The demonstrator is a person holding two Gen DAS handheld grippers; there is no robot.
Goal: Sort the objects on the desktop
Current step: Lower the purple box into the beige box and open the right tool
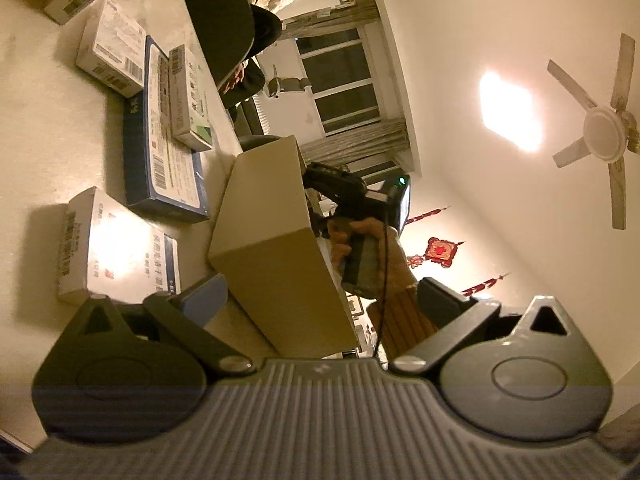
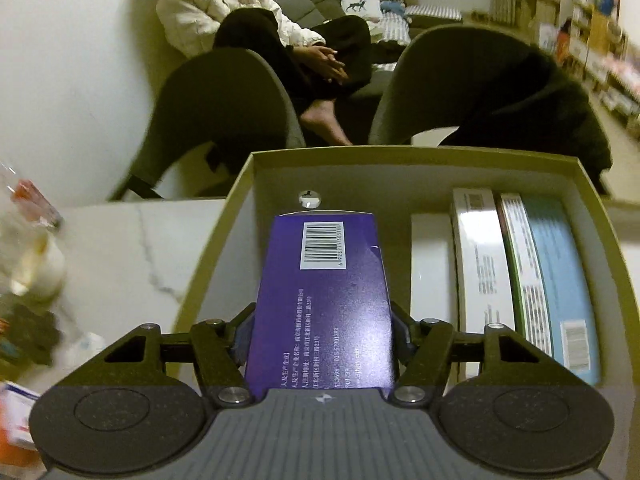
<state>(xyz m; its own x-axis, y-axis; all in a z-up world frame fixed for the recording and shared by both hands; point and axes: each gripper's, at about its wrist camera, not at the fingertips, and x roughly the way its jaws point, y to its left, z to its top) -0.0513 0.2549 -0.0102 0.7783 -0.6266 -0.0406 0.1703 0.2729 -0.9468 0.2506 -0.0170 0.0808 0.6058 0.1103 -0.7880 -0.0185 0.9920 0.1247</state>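
My right gripper (image 2: 322, 320) is shut on a purple medicine box (image 2: 332, 280) with a barcode, its pads pressing both long sides. It holds the box tilted down over the left part of an open tan cardboard box (image 2: 400, 154). Upright inside that box, at the right, are two white packs (image 2: 480, 264) and a light blue pack (image 2: 560, 272). In the left wrist view the same tan box (image 1: 272, 240) lies between the wide-apart fingers of my left gripper (image 1: 324, 296), which is open. The right-hand gripper (image 1: 352, 196) hangs over the box's mouth, held by a hand (image 1: 360, 240).
Several medicine boxes lie on the pale table: a white one (image 1: 120, 248), a dark blue one (image 1: 160, 152), a green-and-white one (image 1: 188, 96) and another white one (image 1: 112, 56). Two grey chairs (image 2: 224, 112) stand behind the table; a person (image 2: 248, 20) sits on a sofa. Blurred clutter (image 2: 32, 260) is at the left.
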